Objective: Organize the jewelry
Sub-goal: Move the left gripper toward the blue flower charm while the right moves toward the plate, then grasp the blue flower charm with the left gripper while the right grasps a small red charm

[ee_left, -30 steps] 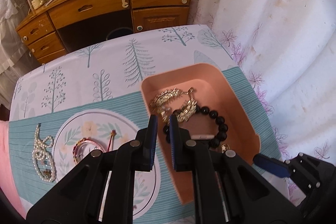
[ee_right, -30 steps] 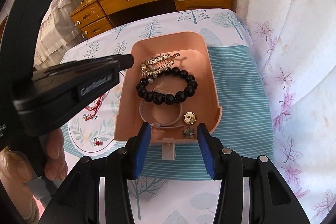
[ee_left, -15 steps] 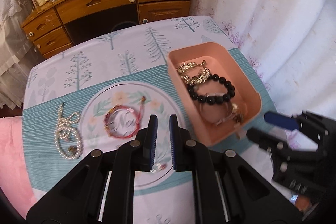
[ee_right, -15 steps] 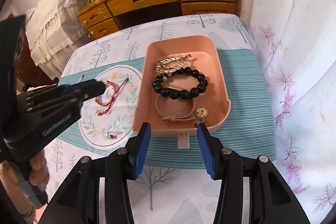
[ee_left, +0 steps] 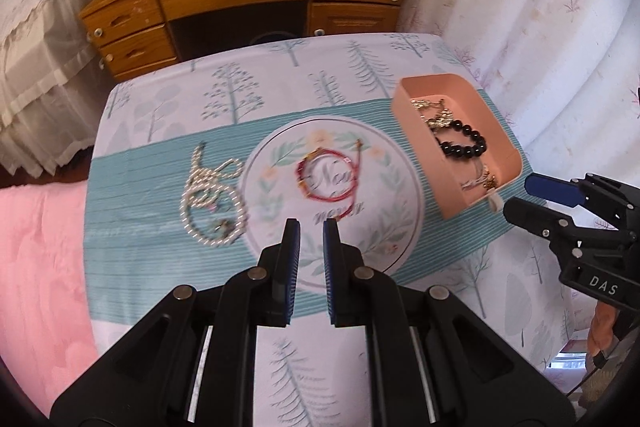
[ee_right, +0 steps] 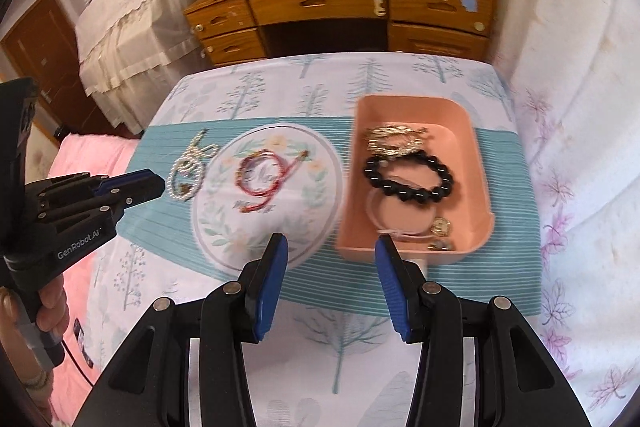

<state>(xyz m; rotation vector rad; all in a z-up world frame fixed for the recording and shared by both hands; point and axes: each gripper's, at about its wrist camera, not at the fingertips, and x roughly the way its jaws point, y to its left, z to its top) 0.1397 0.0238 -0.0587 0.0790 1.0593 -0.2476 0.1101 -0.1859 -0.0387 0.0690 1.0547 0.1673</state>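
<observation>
Your left tongs [ee_left: 307,227] hang above the near rim of the round floral mat [ee_left: 394,195], fingers narrowed to a slim gap and holding nothing. Your right tongs [ee_right: 331,247] are spread wide and empty, just short of the near-left corner of the pink tray [ee_right: 478,163]. Taking the mat as landmark: the red cord bracelet [ee_left: 326,175] lies at its centre, the pearl necklace [ee_left: 208,195] lies to its left on the teal striped cloth [ee_right: 506,267], and the tray sits just to its right, holding 1 black bead bracelet [ee_right: 408,179], gold chains [ee_right: 394,141] and small pieces on the tabletop.
</observation>
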